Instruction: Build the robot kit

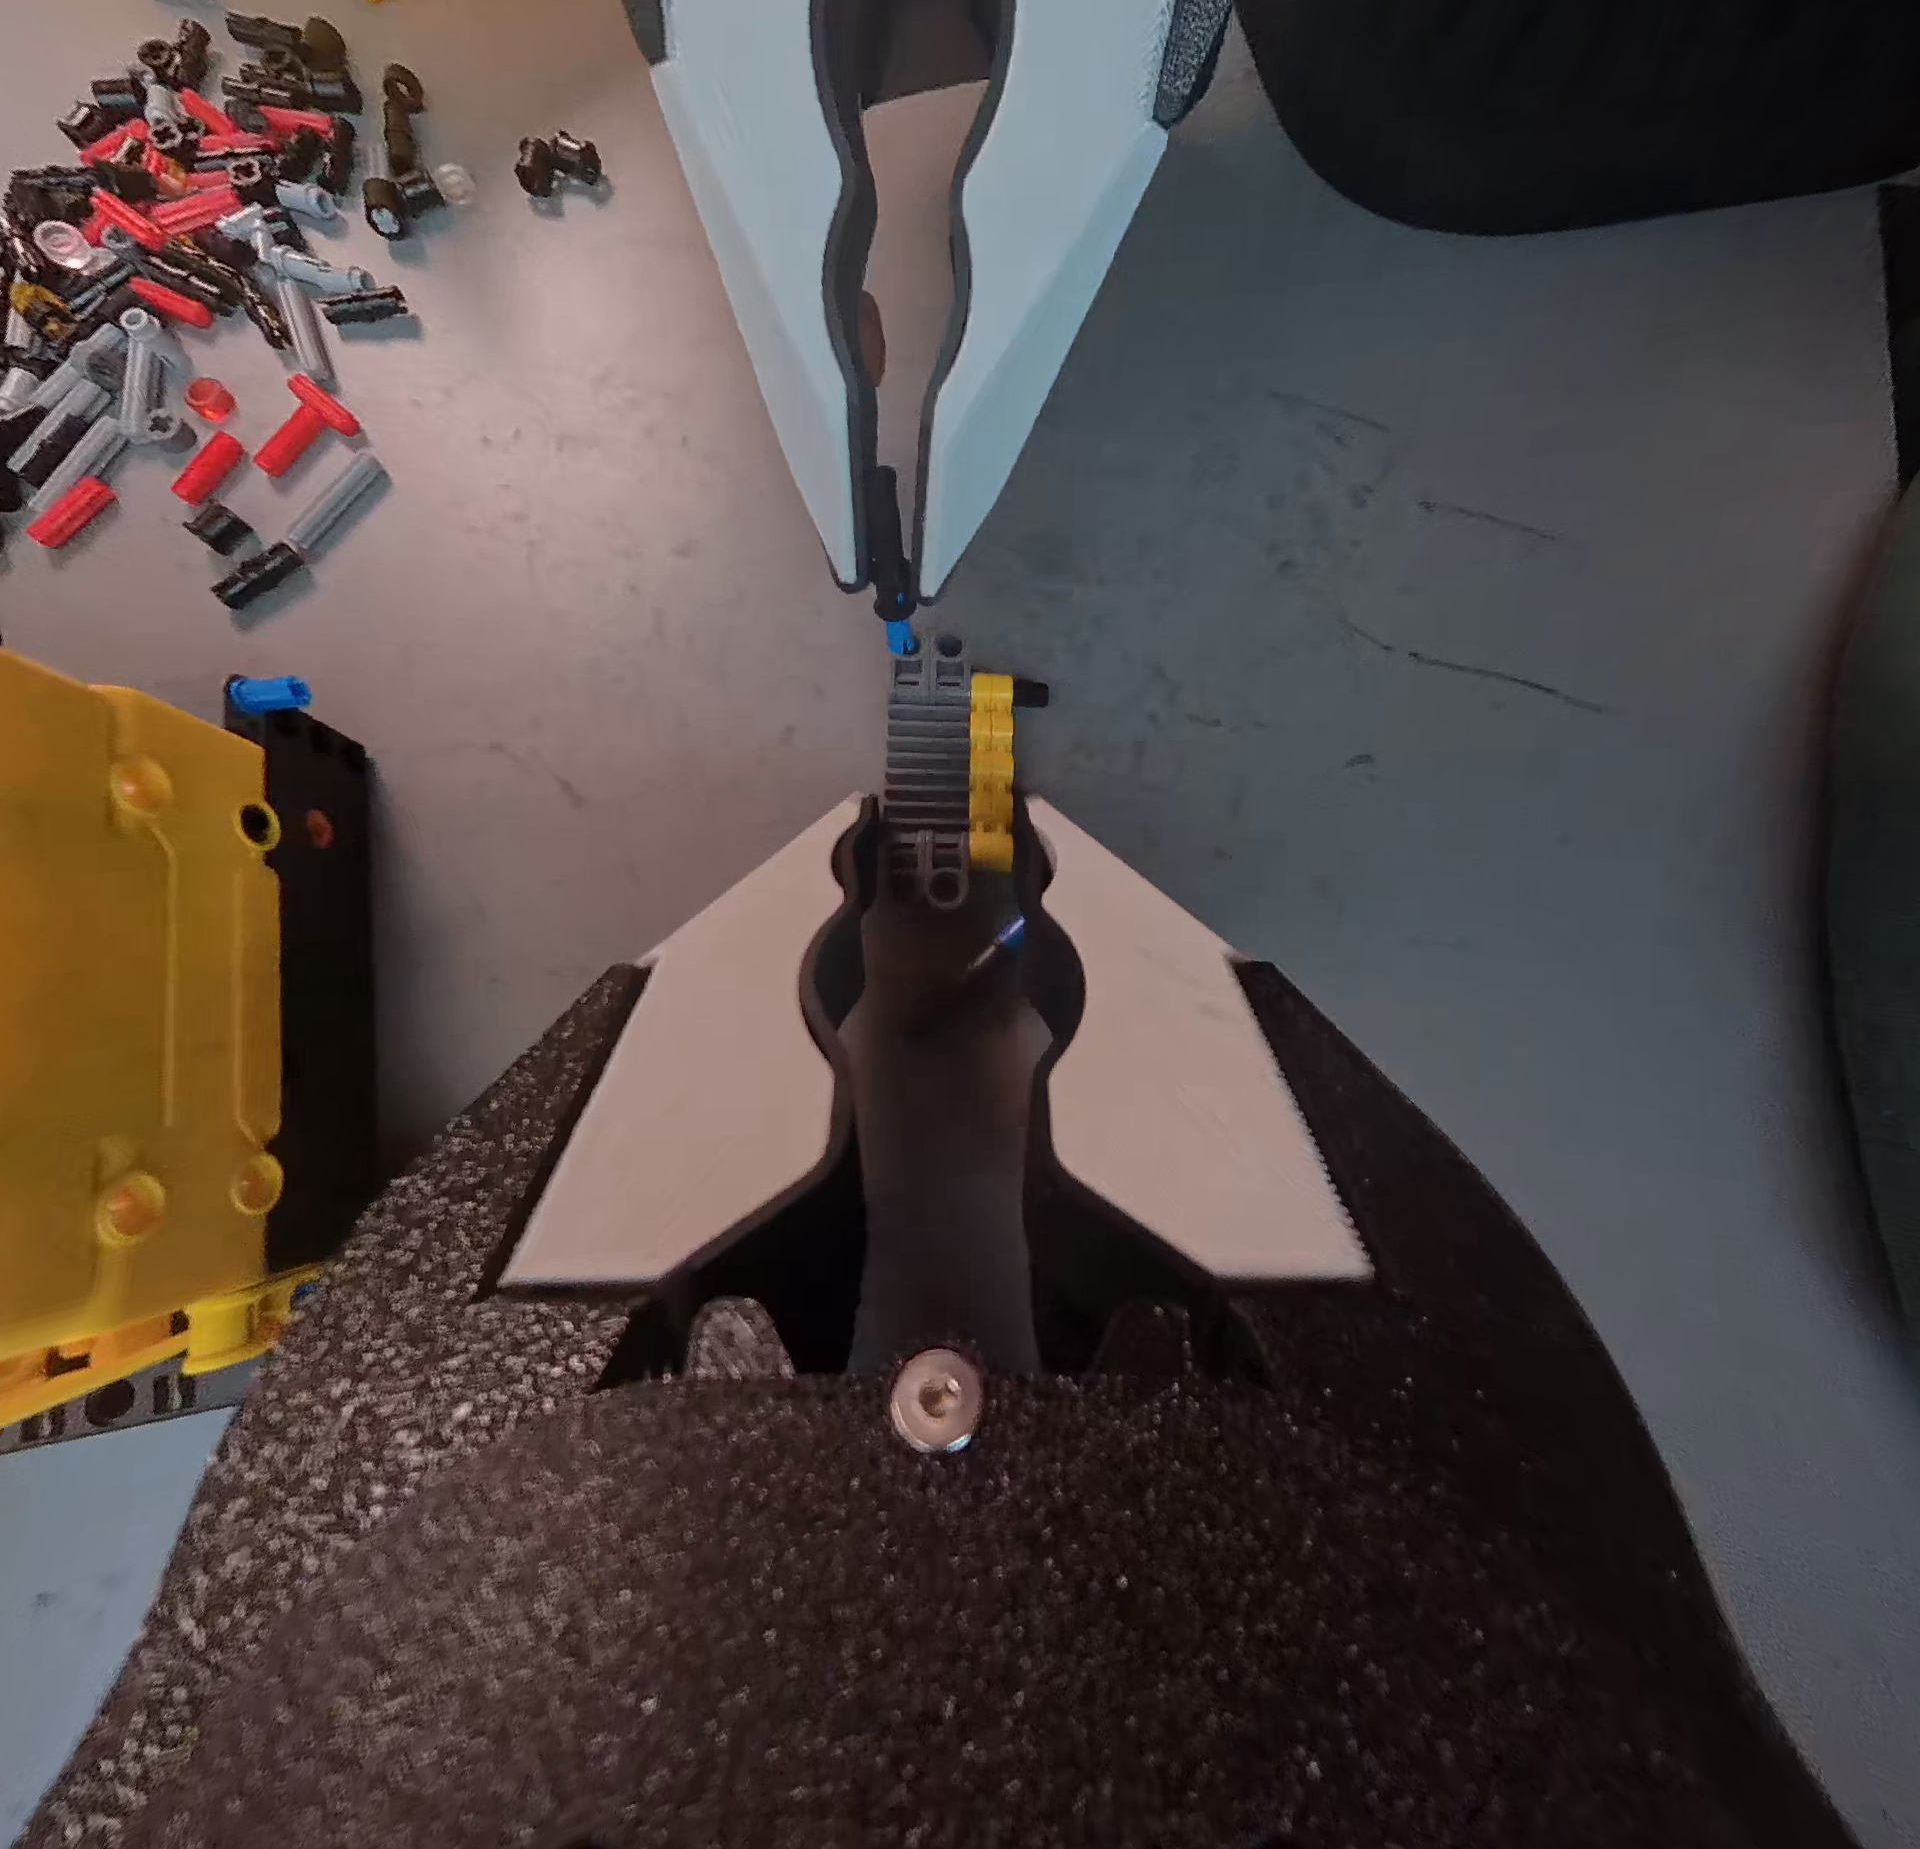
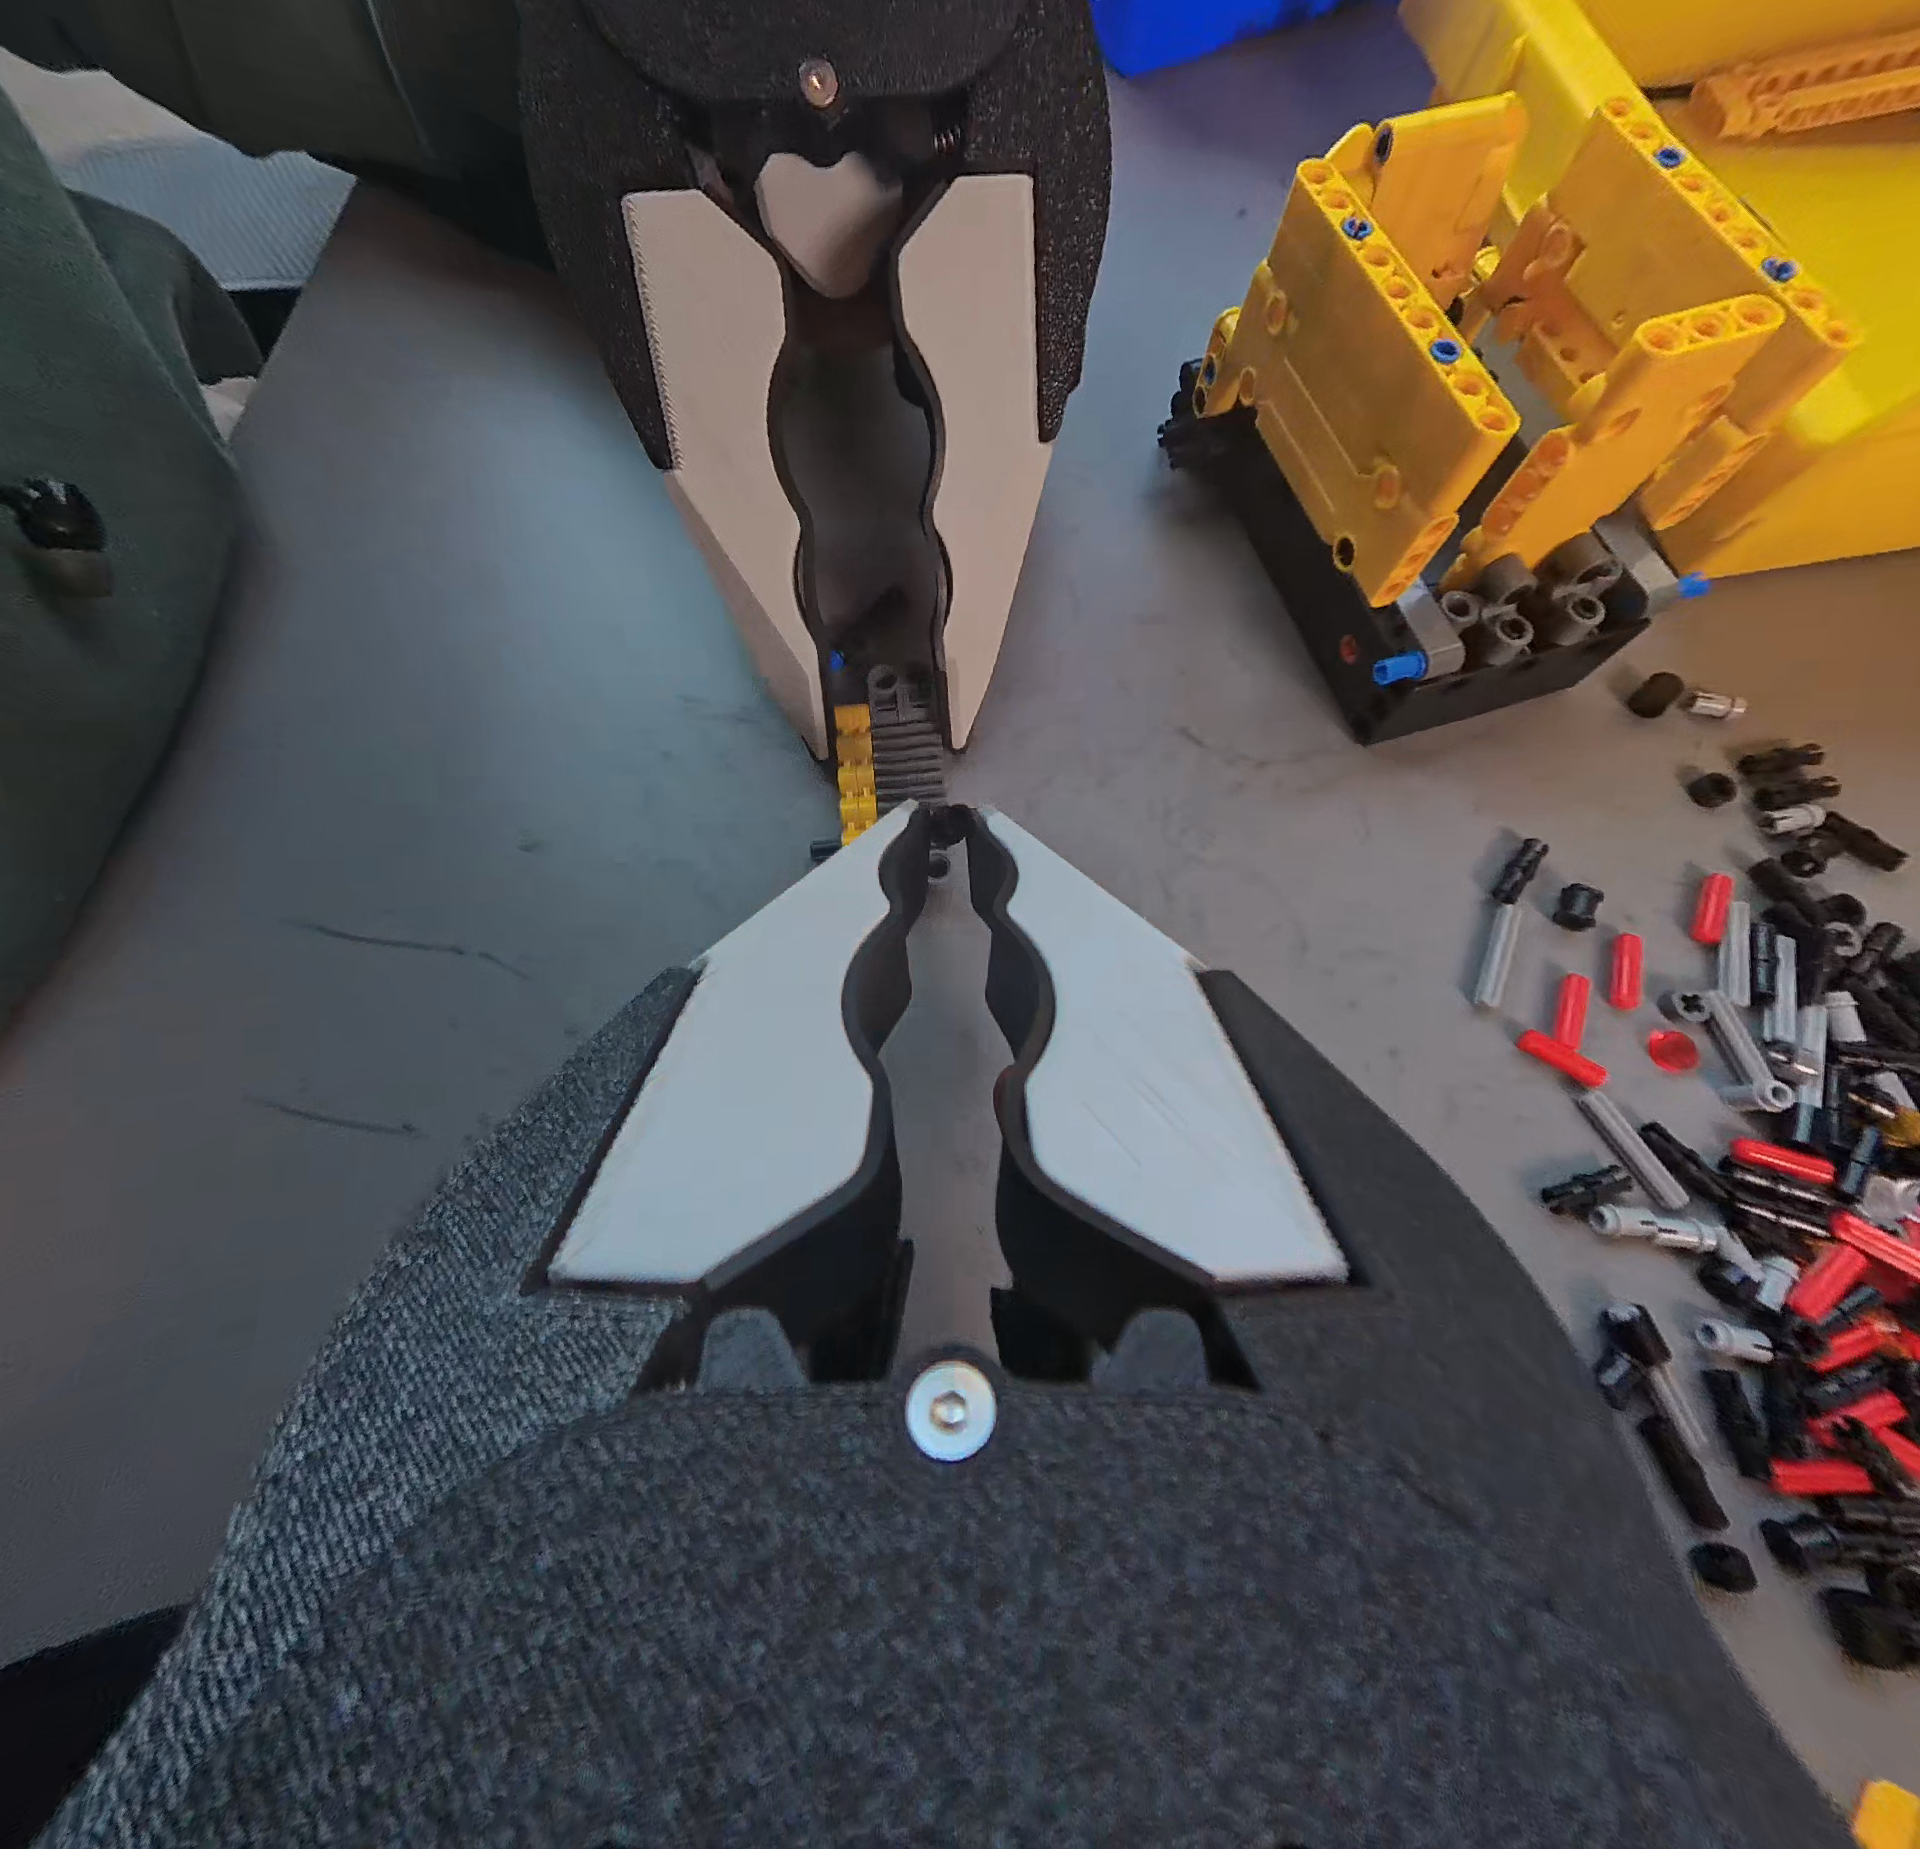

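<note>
Left tool (image 1: 940, 823) grips grey-yellow assembly (image 1: 935, 750); right tool (image 2: 943, 820) pinches black pin (image 1: 891, 542).

even indoor light, fisheye edges, slight blur

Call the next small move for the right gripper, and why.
Probably ease the right gripper forward along the pin's axis. Its black pin, blue-tipped, sits just short of the end holes of the grey ribbed piece, which the left gripper clamps with the yellow beam. Alignment looks close, slightly off-centre.
</note>
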`<action>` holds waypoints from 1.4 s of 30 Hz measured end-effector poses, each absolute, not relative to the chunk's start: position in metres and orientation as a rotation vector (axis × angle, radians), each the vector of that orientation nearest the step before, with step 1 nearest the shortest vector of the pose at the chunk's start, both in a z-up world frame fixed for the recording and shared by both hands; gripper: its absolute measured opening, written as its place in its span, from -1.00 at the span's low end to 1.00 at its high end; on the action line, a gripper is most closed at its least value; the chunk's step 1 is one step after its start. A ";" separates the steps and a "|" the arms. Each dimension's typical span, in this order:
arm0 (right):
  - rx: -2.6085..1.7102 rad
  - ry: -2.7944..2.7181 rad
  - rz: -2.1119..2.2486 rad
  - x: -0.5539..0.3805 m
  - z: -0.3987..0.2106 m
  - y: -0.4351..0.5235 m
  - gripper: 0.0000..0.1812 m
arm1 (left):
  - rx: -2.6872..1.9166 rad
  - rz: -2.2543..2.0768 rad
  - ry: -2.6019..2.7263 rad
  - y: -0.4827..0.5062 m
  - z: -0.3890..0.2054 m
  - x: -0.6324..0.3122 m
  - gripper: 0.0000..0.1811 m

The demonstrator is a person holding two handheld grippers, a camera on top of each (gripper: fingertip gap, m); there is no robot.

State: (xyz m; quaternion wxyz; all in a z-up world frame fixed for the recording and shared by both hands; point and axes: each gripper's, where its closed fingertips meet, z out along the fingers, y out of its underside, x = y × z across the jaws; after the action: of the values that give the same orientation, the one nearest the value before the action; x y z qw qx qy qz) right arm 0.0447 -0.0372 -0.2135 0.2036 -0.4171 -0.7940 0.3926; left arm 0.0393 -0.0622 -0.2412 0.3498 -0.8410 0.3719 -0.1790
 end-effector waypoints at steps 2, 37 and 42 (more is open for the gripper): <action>-1.168 -2.233 1.091 0.047 -0.216 -0.038 -0.94 | -2.181 -0.473 0.962 -0.062 -0.241 0.039 -0.74; -1.142 -2.241 0.854 0.049 -0.220 -0.034 -0.94 | -2.178 -0.469 0.961 -0.062 -0.241 0.039 -0.74; -1.156 -2.226 0.850 0.048 -0.221 -0.031 -0.94 | -2.178 -0.472 0.960 -0.062 -0.241 0.039 -0.74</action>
State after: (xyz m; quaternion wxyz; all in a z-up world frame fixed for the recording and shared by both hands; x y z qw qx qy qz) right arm 0.0480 -0.0306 -0.2210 0.2440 -0.4232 -0.8152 0.3113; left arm 0.0393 -0.0620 -0.2410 0.3499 -0.8409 0.3705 -0.1823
